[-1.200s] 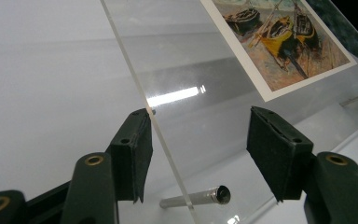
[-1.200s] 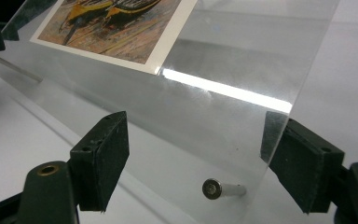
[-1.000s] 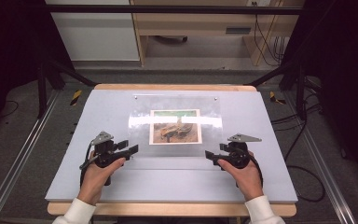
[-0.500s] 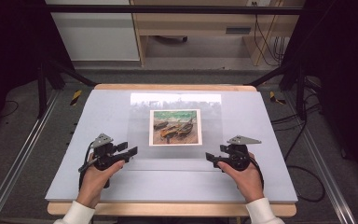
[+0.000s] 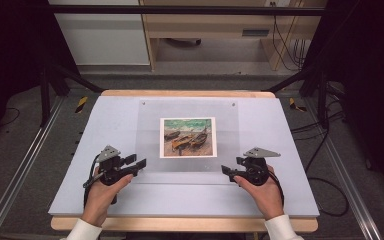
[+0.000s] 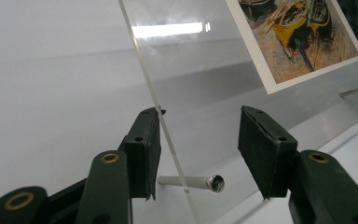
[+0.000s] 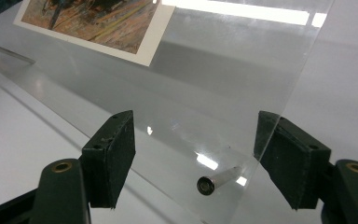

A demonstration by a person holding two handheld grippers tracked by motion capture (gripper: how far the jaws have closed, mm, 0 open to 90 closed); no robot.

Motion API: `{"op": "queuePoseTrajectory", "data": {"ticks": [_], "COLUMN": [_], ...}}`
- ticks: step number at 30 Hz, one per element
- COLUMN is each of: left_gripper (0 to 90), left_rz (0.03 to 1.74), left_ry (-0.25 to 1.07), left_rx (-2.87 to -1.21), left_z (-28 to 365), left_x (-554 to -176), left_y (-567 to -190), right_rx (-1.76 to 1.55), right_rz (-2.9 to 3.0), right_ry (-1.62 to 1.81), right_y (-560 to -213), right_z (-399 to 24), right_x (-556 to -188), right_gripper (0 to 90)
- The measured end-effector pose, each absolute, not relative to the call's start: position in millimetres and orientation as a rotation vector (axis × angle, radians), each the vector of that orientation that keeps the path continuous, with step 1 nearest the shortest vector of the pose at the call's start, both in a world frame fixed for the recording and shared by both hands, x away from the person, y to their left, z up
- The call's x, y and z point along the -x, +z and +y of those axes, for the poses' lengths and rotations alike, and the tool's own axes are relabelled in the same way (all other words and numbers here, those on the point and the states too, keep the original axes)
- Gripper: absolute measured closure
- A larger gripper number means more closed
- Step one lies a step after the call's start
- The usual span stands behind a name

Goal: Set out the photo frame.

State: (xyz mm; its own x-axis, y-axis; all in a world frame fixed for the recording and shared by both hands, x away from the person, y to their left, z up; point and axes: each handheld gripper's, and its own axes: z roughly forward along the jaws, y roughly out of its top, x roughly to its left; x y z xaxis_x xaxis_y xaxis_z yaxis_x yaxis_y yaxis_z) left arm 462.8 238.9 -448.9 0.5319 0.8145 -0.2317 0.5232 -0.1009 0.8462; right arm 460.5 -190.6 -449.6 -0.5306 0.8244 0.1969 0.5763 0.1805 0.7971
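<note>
Now you have both tongs at the near corners of the clear acrylic sheet (image 5: 187, 135), which lies over the middle of the grey-topped bench (image 5: 105, 115) with a painted print of boats (image 5: 187, 137) under it.

Your left tongs (image 5: 141, 164) sit at the sheet's near left corner. In the left gripper view the sheet's edge (image 6: 156, 100) runs down between the two black jaws, touching or almost touching the tip of the left-hand jaw, while the other jaw stands well clear of it. The jaws have just been closing, with the sheet's corner between them, but the pads do not press it from both sides yet, so this pair is open. A small metal standoff pin (image 6: 191, 182) pokes out through the sheet just in front of the jaws.

Your right tongs (image 5: 226, 171) sit at the near right corner. In the right gripper view the sheet's corner (image 7: 242, 140) lies between the jaws and a matching pin (image 7: 216, 179) shows there. The sheet's edge reaches the right-hand jaw, and the left-hand jaw stands apart from it. These jaws have also just been closing, and they too are open, not gripping.

Both of your hands rest low on the near part of the bench.
</note>
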Motion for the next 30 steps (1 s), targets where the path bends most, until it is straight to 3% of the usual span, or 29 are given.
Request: {"op": "queuePoseTrajectory", "data": {"ticks": [30], "left_gripper": [55.3], "left_rz": [1.136], "left_ry": [0.396], "left_rx": [-1.772], "left_z": [238.9], "left_x": [-450.1], "left_y": [-448.2], "right_rx": [-1.294], "right_rz": [2.177], "right_ry": [1.237], "right_y": [-450.8], "right_z": [-191.5], "right_x": [-449.4], "right_gripper": [36.1]}}
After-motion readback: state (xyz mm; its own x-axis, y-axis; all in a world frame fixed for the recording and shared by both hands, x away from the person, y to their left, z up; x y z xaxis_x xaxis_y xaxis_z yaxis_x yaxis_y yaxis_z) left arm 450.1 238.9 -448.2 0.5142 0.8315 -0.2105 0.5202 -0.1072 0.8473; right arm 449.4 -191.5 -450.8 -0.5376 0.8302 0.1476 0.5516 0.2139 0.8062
